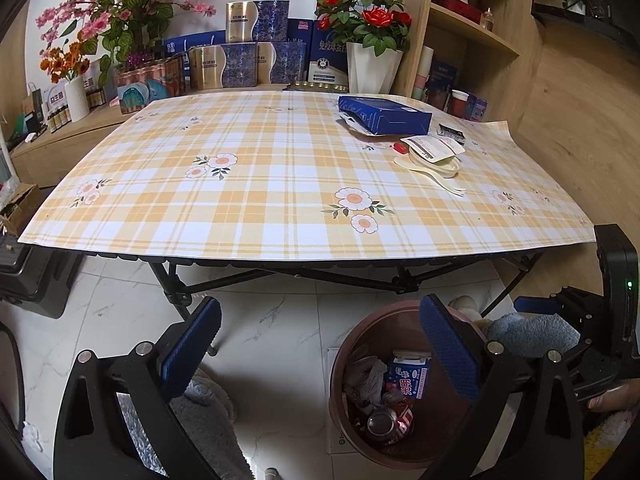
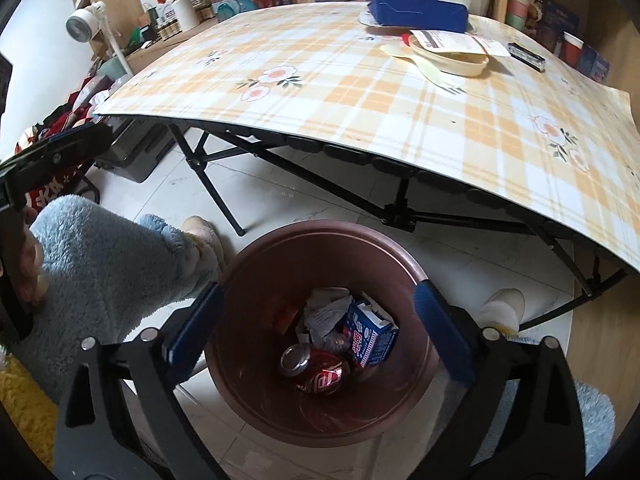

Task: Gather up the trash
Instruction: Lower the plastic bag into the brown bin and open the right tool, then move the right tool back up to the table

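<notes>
Right gripper (image 2: pixel 316 320) and left gripper (image 1: pixel 320 340) — jaws wide, empty — above the round brown plastic bin (image 2: pixel 256 256); remaining white paper slip (image 2: pixel 448 42) lies beyond it, on the plaid-covered desk (image 2: pixel 360 92), nearer the right.

White marble floor (image 1: pixel 280 320), wooden shelving (image 1: pixel 472 32)

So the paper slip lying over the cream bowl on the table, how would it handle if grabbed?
The paper slip looks thin and flat, so it is probably floppy and very light. It drapes over the cream bowl with an edge overhanging, so it should lift at that edge; a push would likely slide it off.
</notes>
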